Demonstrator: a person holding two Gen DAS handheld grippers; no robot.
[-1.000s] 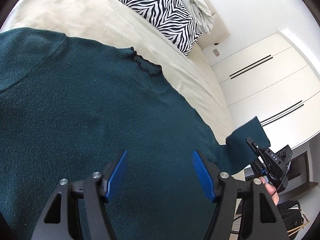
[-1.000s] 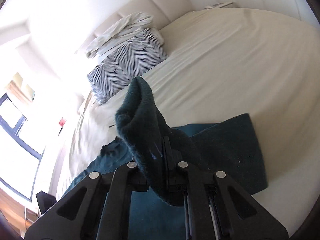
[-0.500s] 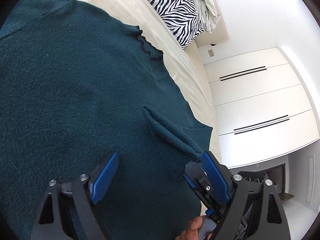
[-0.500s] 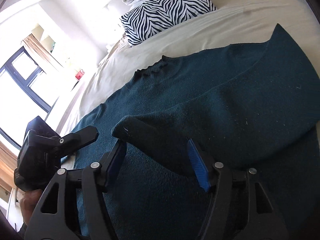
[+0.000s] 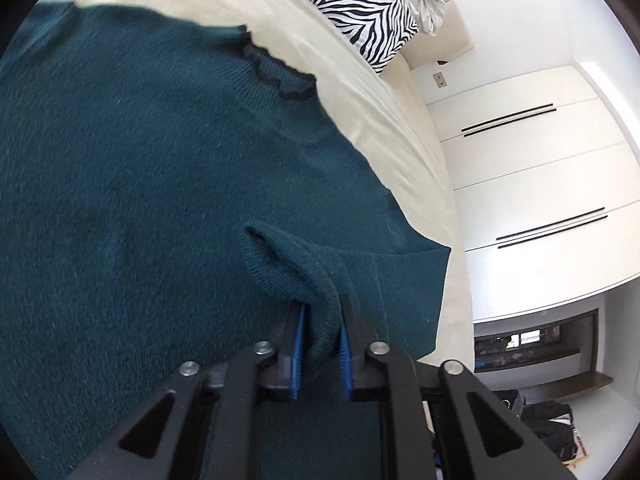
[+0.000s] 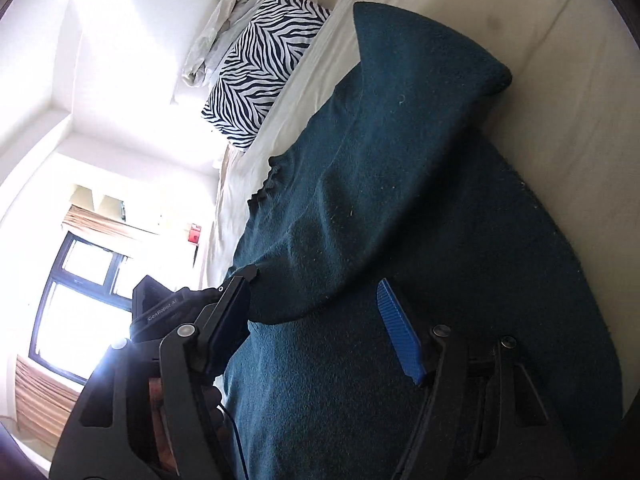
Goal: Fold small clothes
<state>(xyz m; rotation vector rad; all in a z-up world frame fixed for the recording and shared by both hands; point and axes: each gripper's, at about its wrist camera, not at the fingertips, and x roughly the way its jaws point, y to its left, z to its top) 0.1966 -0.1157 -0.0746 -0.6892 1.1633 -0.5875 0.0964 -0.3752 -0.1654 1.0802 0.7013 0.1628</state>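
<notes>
A dark teal knitted sweater (image 5: 140, 200) lies flat on the bed, its frilled collar (image 5: 276, 76) toward the pillow. One sleeve is folded across the body, and its cuff (image 5: 288, 264) stands up in a loop. My left gripper (image 5: 320, 312) is closing, and its blue pads press on that cuff from both sides. In the right wrist view my right gripper (image 6: 316, 280) is open low over the sweater (image 6: 400, 200), nothing between its pads. The left gripper's black body (image 6: 160, 308) shows beside it, its fingers hidden.
A cream bed sheet (image 5: 392, 128) surrounds the sweater. A zebra-striped pillow (image 5: 360, 0) and crumpled white linen (image 6: 228, 32) sit at the head. White wardrobe doors (image 5: 540, 160) stand past the bed's edge; a window (image 6: 80, 300) is on the other side.
My right gripper let go of the sleeve, laid it over the sweater's body, then sank and rolled. My left gripper moved to the cuff and closed on it.
</notes>
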